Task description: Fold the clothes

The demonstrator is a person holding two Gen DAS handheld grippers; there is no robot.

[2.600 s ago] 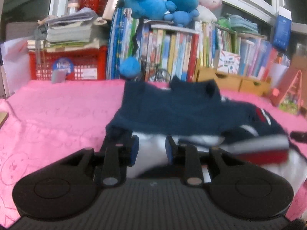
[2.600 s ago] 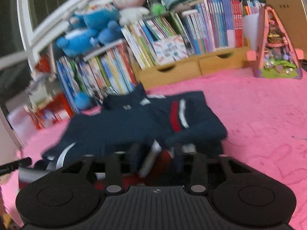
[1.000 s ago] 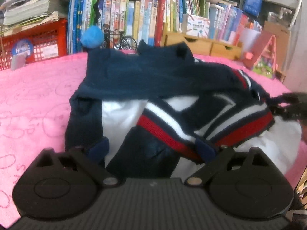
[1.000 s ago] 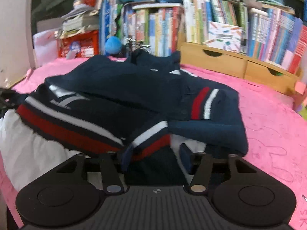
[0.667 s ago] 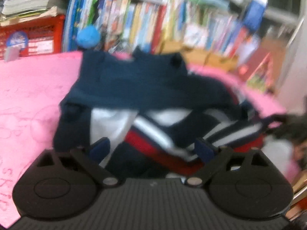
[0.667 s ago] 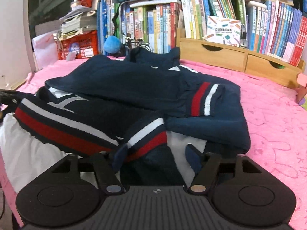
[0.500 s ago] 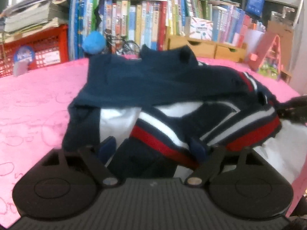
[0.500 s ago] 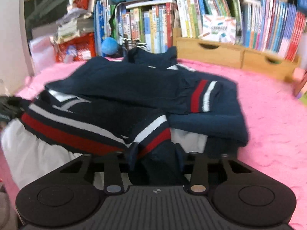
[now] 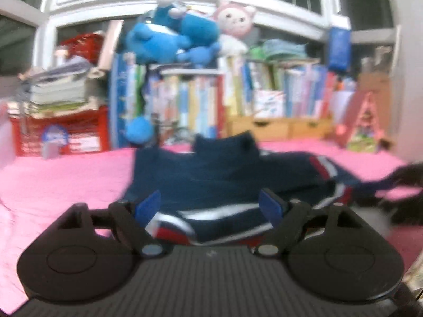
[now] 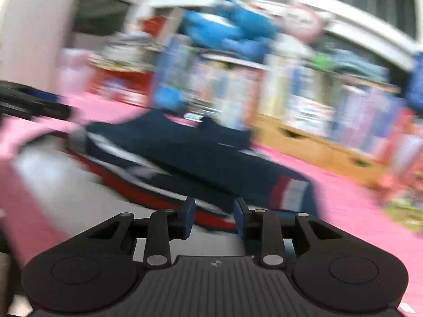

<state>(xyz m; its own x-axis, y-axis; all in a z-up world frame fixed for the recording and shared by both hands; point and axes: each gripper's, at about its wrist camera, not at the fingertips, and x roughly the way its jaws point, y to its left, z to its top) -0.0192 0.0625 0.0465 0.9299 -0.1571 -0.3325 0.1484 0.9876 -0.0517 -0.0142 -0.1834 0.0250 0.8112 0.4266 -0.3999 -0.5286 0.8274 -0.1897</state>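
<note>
The left gripper [image 9: 210,207] is held with its jaws spread wide, nothing between them, just above the near edge of the navy garment [image 9: 224,177]. This clearance suggests a release or an approach rather than a carry. The right gripper [image 10: 214,218] is shown with its jaws narrowed to a small gap; the striped hem is seen through that gap, but heavy blur prevents any reading of whether cloth is pinched.

The garment is laid on the pink surface [image 9: 66,174], collar to the far side. Its lower part, with red and white stripes [image 9: 171,227], is doubled over toward the near side, and a white layer [image 10: 53,174] is exposed at the near left in the right wrist view. The striped sleeve cuff [image 10: 289,191] is laid across the right of the body. The bundle is judged partly folded; its edges are not yet squared.

Books [image 9: 190,105] and plush toys [image 9: 171,39] are ranged along the far side, well apart from the garment.
</note>
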